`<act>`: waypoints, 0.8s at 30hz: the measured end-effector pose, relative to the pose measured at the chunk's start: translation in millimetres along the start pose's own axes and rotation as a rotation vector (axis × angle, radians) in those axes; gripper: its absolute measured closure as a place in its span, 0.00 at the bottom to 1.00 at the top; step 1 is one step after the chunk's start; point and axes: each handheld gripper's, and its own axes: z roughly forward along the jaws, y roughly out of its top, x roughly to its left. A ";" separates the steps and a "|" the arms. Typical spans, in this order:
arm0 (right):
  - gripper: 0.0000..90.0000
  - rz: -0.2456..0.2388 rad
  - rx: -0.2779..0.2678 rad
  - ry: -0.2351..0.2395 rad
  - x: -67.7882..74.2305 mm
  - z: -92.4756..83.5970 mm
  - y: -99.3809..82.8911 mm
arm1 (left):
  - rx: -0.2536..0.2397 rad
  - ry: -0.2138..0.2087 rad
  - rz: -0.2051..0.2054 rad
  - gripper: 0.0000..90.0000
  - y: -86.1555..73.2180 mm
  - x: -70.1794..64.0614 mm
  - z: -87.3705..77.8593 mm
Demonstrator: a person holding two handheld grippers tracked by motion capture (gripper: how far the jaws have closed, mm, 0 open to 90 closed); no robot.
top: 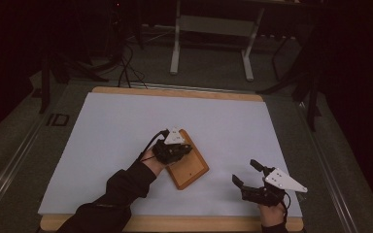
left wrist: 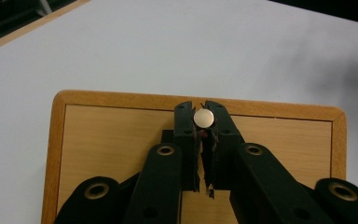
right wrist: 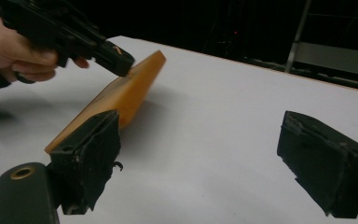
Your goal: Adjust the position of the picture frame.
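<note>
L gripper [top: 187, 149] sits over the wooden tray [top: 193, 171], which lies on the white table mat [top: 126, 126] just right of centre, nearer the person's edge, turned at an angle to the mat's sides. In the left gripper view its jaws are pinched nearly together on a small round disc [left wrist: 203, 117], metal-looking, held at the very tips above the tray's far rim [left wrist: 121, 99]; whether the disc touches the wood I can't tell. Right gripper view shows the same L gripper [right wrist: 121, 63] w/ tip down close to the tray's [right wrist: 135, 86] upper face, hand [right wrist: 14, 51] wrapped round its body. R gripper [top: 246, 174] hangs near the mat's front right corner, well apart from the tray, jaws spread wide w/ nothing between them; in its own view the two black pads [right wrist: 93, 154] stand far apart over bare mat. Nothing on the mat btwn the two grippers. Around: wooden table edge [top: 175, 92] shows past the mat at back & front, a grey metal frame [top: 211, 29] stands on the floor beyond, black cables [top: 126, 68] trail on the floor at back left, and dark stand legs at both sides. Dark sleeve [top: 121, 189] comes in from bottom left.
</note>
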 end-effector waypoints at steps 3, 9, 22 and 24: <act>0.14 0.002 0.000 0.001 -0.3 0.2 -0.2 | 0.003 0.002 -0.004 0.95 3.6 1.3 10.2; 0.14 0.000 0.000 0.004 -0.1 0.2 -0.2 | 0.025 0.003 0.002 0.94 8.4 2.1 31.1; 0.14 -0.002 -0.005 0.011 -0.9 -1.1 -0.1 | 0.097 -0.007 -0.002 0.94 6.3 4.2 58.9; 0.14 -0.002 -0.007 0.011 -1.0 -1.4 0.1 | 0.102 -0.010 -0.001 0.94 5.8 4.1 60.6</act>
